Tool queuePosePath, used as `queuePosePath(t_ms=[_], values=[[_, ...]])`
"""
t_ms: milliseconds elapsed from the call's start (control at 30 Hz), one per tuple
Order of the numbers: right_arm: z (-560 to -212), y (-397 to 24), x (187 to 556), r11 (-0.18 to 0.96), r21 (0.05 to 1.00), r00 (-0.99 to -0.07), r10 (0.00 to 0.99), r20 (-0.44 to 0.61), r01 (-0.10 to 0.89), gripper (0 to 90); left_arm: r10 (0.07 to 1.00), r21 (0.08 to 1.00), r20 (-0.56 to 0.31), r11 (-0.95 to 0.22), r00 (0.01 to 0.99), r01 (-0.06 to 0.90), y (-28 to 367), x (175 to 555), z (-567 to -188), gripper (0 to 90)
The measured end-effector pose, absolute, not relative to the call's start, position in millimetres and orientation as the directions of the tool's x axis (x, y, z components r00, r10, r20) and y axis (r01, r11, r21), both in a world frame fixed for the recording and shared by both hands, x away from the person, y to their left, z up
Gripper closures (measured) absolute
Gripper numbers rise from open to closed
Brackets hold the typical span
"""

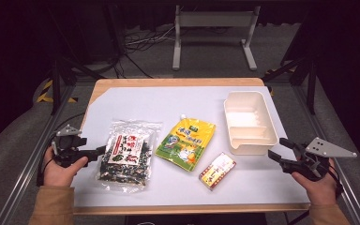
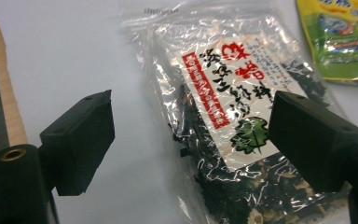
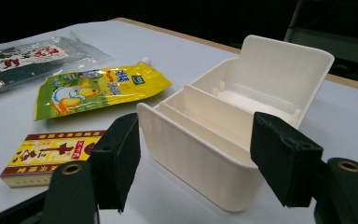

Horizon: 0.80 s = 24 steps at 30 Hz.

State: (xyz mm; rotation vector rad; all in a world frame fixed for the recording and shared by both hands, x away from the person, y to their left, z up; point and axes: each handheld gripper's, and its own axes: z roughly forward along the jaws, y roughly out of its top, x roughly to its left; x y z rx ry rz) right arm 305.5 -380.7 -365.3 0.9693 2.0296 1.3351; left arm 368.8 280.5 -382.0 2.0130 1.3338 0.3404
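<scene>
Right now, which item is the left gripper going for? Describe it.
On the white table mat, look at its left end, beside the left gripper. It is the clear seaweed bag: dark dried flakes, white label with red characters, unlike the yellow pouch next to it.

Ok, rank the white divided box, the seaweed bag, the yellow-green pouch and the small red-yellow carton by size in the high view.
1. Seaweed bag and white divided box: too alike to separate.
2. Yellow-green pouch, somewhat smaller.
3. Small red-yellow carton, clearly smallest.
</scene>
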Motion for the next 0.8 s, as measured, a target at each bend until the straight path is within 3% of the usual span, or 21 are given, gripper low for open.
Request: queuePosePath(t_ms=[233, 400, 800], values=[[-366, -379, 306, 0.265, 0.921, -0.614, 0.789, -0.037, 0.286, 33.9, 0.889, 0.601, -0.195, -0.225, 0.414, 0.767, 281, 387, -392, 15.0], [-367, -378, 307, 0.27, 0.916, -0.614, 0.789, -0.034, 0.296, 33.6, 0.894, 0.588, -0.242, -0.173, 0.377, 0.79, 283, 402, -402, 24.6], [-370, -377, 307, 0.271, 0.91, -0.617, 0.787, -0.022, 0.314, 33.2, 0.906, 0.525, -0.271, -0.146, 0.327, 0.838, 283, 424, -422, 29.9]])
